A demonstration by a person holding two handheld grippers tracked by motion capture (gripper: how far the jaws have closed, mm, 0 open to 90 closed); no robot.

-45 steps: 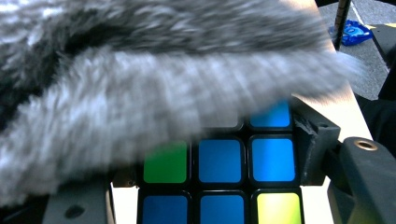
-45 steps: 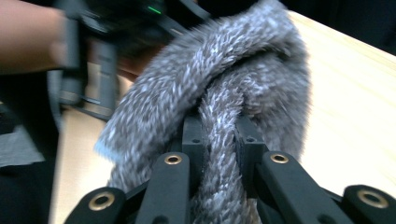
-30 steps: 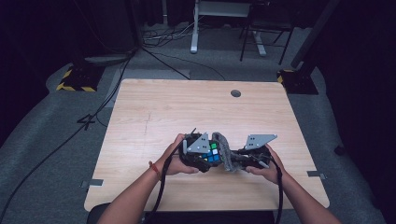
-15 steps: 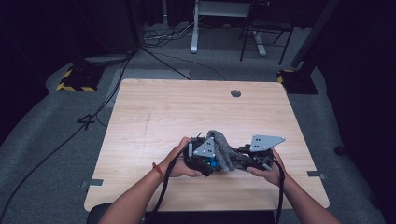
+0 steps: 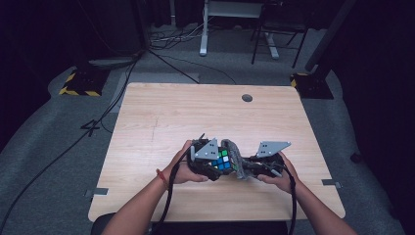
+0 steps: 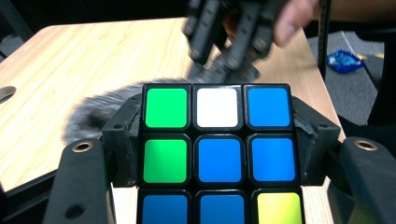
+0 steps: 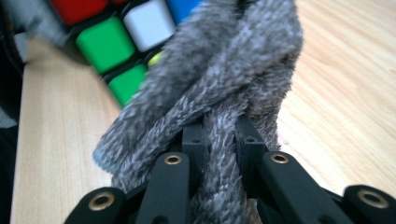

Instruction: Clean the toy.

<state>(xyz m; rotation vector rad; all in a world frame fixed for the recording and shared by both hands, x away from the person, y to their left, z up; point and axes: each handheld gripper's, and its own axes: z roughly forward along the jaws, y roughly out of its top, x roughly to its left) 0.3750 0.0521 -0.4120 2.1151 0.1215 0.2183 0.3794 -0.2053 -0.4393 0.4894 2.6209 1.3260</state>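
Grey fuzzy cloth (image 7: pixel 219 93), pinched in the right claw (image 7: pixel 219 140), lay against the Rubik's cube (image 6: pixel 219 154) clamped in the left claw (image 5: pixel 208 164) just above the tabletop (image 5: pixel 195 117), apparently mid-wipe; next, the cloth should rub another face.

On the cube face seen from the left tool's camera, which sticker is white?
The top-row middle sticker of the cube: green sits on one side of it, blue on the other and below.
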